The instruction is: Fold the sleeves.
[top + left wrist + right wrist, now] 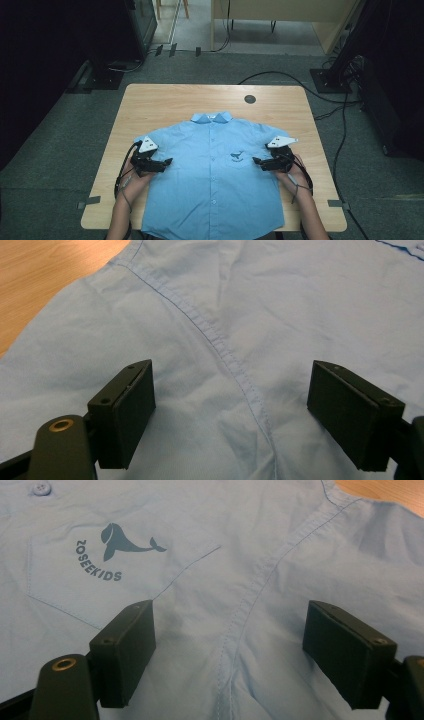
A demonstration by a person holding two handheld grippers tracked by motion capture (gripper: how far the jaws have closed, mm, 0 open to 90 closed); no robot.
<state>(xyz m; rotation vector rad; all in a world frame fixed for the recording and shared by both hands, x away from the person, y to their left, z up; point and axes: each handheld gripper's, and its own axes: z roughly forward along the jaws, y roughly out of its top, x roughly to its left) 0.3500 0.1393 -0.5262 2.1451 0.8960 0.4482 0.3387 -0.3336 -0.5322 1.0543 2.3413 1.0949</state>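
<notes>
While the light-blue child's shirt [212,170] lies flat, buttoned, on the wooden table [165,100], left gripper [169,162] and right gripper [255,160] poise over its armhole seams, jaws wide, holding nothing. Probably pre-fold; next: pinch both seams, possibly touching already.

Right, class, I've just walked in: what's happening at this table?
A person holds a gripper in each hand over a light blue short-sleeved shirt lying flat, buttoned and face up on a wooden table. The left gripper and right gripper sit at the two armhole seams, jaws open astride the stitching, nothing pinched yet.
</notes>
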